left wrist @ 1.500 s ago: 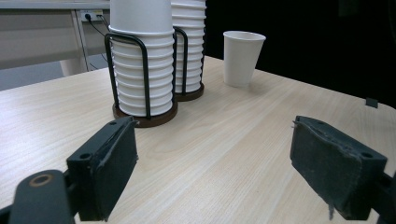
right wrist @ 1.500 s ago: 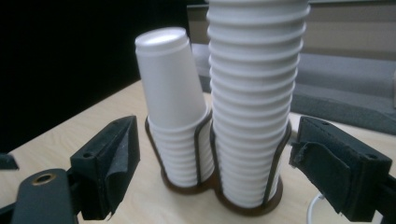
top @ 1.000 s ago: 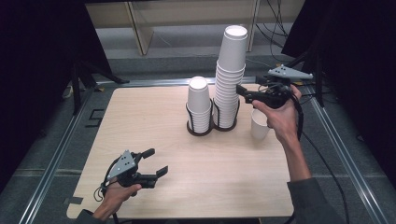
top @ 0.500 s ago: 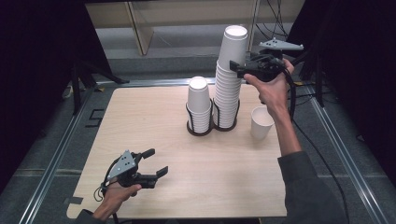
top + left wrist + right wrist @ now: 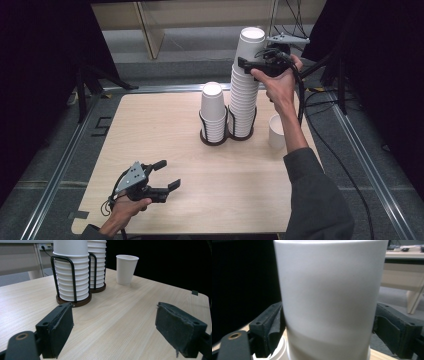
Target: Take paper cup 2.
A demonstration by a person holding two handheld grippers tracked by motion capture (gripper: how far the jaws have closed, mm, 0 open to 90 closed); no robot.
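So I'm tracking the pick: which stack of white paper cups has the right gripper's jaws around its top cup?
The taller stack of white paper cups, in the right-hand black wire holder; the right gripper straddles its top cup. The shorter stack stands untouched beside it.

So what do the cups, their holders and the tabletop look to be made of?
Cups: likely matte white paper, with rolled rims stacked as ridges.
Holders: thin black wire, probably coated metal, on dark round bases.
Tabletop: pale wood-grain, possibly laminate; the streaks look flat and even.

Left hand-held gripper (image 5: pixel 162 176) low, jaws wide apart; right hand-held gripper (image 5: pixel 248 63) raised, jaws seemingly not closed.
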